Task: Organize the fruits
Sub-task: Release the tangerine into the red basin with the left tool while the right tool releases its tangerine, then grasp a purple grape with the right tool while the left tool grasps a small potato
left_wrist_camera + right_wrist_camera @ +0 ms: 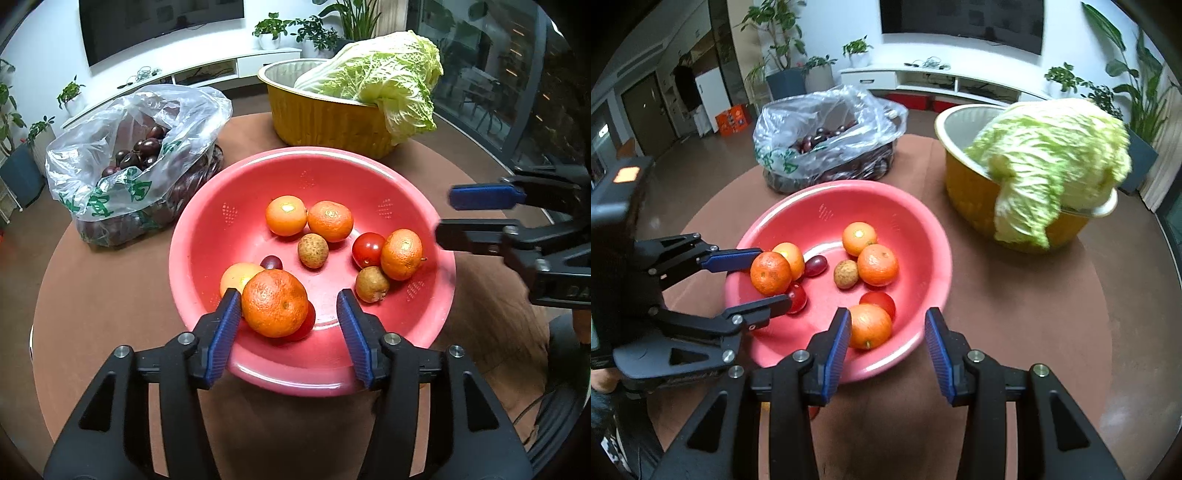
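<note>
One mandarin (275,303) sits between our left gripper (286,308) jaws, wide, at the red bowl's (207,236) near left. We should centre it, then close gently. Right gripper (884,334) jaws wide, empty.

Glossy pink plastic colander (207,236), crinkly clear plastic bag (110,147), ribbed golden foil pan (325,122), matt brown tabletop (103,295).
</note>
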The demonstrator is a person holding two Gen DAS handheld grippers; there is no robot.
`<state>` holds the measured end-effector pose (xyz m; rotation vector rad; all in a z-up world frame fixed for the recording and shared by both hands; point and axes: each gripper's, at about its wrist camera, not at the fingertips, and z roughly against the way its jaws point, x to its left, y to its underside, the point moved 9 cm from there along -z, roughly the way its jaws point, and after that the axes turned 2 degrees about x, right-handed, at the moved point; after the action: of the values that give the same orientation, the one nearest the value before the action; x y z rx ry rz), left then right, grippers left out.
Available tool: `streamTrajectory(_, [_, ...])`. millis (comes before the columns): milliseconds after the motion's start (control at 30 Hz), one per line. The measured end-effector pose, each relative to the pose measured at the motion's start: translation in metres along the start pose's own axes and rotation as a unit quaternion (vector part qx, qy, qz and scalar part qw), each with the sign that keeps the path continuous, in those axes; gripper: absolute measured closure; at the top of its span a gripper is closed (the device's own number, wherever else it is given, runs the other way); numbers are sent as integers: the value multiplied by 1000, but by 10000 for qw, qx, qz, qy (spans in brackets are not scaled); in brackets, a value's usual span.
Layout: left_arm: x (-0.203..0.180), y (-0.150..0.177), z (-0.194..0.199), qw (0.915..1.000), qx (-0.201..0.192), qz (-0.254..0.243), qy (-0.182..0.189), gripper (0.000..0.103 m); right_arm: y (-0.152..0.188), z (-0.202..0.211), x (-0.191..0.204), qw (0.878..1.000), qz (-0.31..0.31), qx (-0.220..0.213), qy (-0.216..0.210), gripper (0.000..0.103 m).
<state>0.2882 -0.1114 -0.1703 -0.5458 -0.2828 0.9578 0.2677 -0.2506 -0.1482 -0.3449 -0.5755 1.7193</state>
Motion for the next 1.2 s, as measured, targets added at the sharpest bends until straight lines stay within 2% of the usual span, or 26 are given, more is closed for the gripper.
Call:
streamTrajectory(100, [0, 1, 4, 10000, -35, 50, 4, 50, 9, 14, -4, 9998, -174, -124, -64, 58])
streamTrajectory(300, [-8, 5, 12, 9999, -144, 18, 69, 37, 32, 32, 0, 9984, -443, -266, -230, 58])
streamTrajectory(367, [-11, 4, 11, 9999, -129, 59, 65, 36, 39, 36, 1, 9980, -494, -284, -274, 58])
streamTrajectory(500, [-18, -1, 17, 9991, -226, 203, 284, 36, 51, 41, 1, 9971, -631, -291, -306, 58])
streamTrajectory(667, [-14, -2, 41, 9974, -538, 334, 346, 36, 59, 41, 1, 9967, -689, -278, -316, 58])
streamTrajectory(733, [-8, 1, 52, 9961, -638, 492, 357, 31, 61, 41, 4, 9966, -693, -262, -346, 58])
streamTrajectory(900, [1, 28, 69, 9960, -663, 562, 225, 30, 68, 36, 16, 9976, -557, -197, -368, 58])
streamTrajectory(1033, [-4, 67, 74, 9970, -524, 548, 183, 29, 74, 23, 29, 9983, -424, -72, -390, 58])
streamTrajectory(1200, [-8, 110, 77, 9981, -388, 485, -14, 29, 84, 3, 55, 9993, 75, 120, -353, 58])
